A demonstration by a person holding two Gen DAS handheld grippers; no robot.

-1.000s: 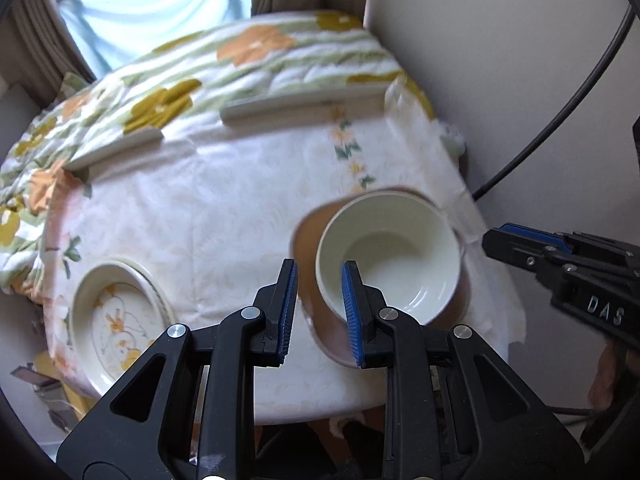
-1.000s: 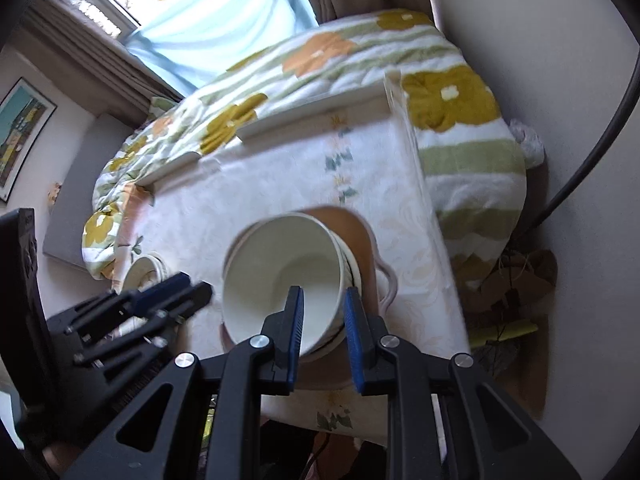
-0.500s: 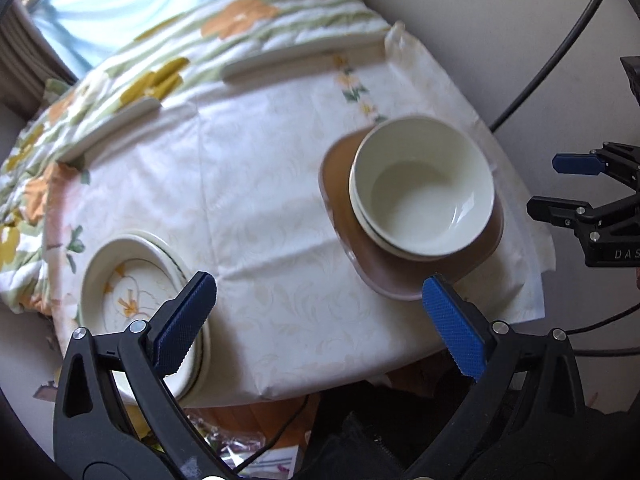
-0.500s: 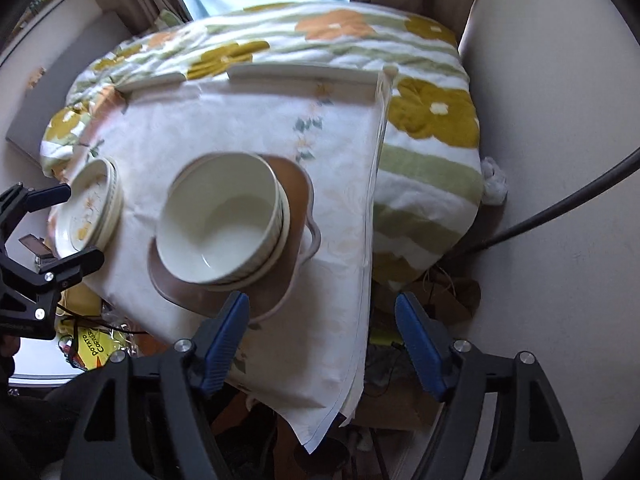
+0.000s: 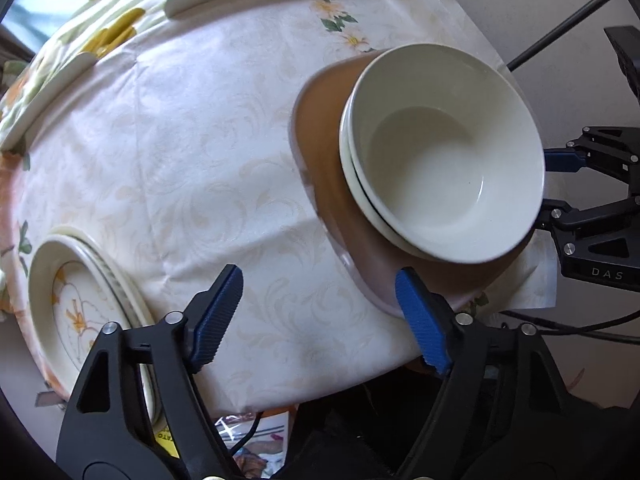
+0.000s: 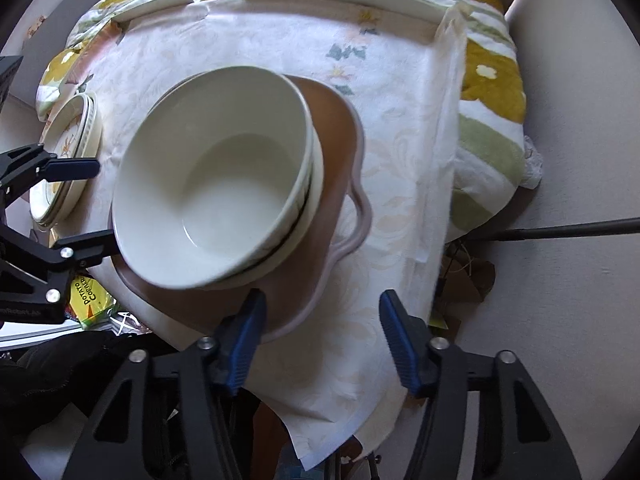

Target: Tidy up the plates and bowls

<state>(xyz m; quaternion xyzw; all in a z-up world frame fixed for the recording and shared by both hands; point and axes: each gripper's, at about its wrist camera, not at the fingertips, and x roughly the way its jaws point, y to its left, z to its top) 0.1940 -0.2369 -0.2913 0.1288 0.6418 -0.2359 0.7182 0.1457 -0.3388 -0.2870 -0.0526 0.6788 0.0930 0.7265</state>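
With both tools' jaws just closing yet holding nothing, we should bring the left tool [image 5: 320, 312] and right tool [image 6: 320, 332] squarely onto the brown tray [image 6: 332, 152] rim beneath the stacked bowls [image 5: 444, 152].

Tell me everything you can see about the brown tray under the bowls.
The brown tray looks like smooth plastic, with rounded corners, a paler raised rim and a loop handle on one side. It lies flat on the white tablecloth, near the table's edge. Stacked white bowls stand upright on it. Neither gripper touches it.
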